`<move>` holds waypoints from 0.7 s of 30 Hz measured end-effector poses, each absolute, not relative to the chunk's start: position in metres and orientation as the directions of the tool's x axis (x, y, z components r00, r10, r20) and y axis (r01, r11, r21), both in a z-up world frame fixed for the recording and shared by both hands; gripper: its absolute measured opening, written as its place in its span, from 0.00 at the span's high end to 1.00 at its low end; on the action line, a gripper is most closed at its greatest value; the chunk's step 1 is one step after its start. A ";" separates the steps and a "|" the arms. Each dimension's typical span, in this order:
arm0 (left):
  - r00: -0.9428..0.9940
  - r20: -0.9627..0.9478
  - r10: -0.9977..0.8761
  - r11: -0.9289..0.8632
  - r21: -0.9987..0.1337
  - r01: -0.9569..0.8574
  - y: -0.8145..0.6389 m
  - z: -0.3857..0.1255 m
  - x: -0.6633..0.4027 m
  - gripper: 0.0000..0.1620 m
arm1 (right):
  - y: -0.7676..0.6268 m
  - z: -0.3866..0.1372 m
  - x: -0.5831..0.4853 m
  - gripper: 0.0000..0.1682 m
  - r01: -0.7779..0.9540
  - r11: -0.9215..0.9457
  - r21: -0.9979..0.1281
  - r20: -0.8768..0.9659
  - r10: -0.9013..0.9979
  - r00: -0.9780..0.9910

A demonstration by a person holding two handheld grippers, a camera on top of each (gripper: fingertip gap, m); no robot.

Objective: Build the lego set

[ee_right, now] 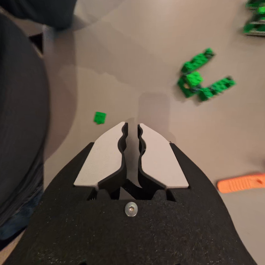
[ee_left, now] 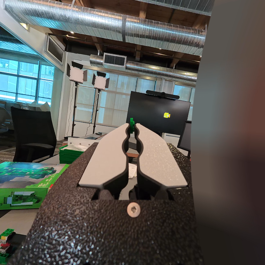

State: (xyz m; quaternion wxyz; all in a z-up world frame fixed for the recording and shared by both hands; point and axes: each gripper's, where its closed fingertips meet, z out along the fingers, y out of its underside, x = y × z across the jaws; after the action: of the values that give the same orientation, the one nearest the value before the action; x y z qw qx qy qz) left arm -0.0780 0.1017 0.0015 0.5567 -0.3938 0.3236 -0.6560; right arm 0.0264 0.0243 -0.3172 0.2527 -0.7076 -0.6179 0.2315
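Observation:
My left gripper (ee_left: 132, 126) is shut on a small green lego plate (ee_left: 131, 124), held edge-on at the fingertips and raised well above the table, pointing out into the room. My right gripper (ee_right: 132, 124) is open with a narrow gap and nothing between the pads; it hangs over the grey table (ee_right: 143, 57). A small green lego plate (ee_right: 100, 117) lies on the table just left of its fingertips. A U-shaped green lego assembly (ee_right: 200, 77) lies farther off to the right.
A green lego box (ee_left: 25, 185) lies on the table at the left, with a partly built lego piece (ee_left: 6, 243) near the lower left corner. An orange tool (ee_right: 240, 182) lies at the right. More green lego (ee_right: 255, 18) sits top right. A person's dark clothing (ee_right: 17, 114) fills the left. There is about 35 centimetres between the tips of the two grippers.

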 end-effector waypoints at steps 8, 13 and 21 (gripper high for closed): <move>-0.079 0.154 -0.985 -0.173 -0.865 0.471 0.101 0.001 -0.076 0.97 | -0.020 -0.335 0.007 0.87 0.847 0.000 -0.532 0.002 1.000 0.001; -0.090 0.170 -0.981 -0.192 -0.857 0.479 0.104 0.000 -0.078 0.97 | -0.024 -0.344 0.006 0.86 0.864 -0.038 -0.501 -0.056 0.998 0.011; -0.099 0.172 -0.980 -0.199 -0.854 0.481 0.104 0.000 -0.078 0.97 | -0.008 -0.344 0.009 0.91 0.891 -0.002 -0.455 0.042 0.999 0.024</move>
State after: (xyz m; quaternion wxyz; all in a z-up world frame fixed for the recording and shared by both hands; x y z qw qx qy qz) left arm -0.0781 0.1038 -0.0002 0.5462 -0.3899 0.3197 -0.6689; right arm 0.0093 -0.0082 -0.3441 0.1817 -0.6920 -0.6826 0.1491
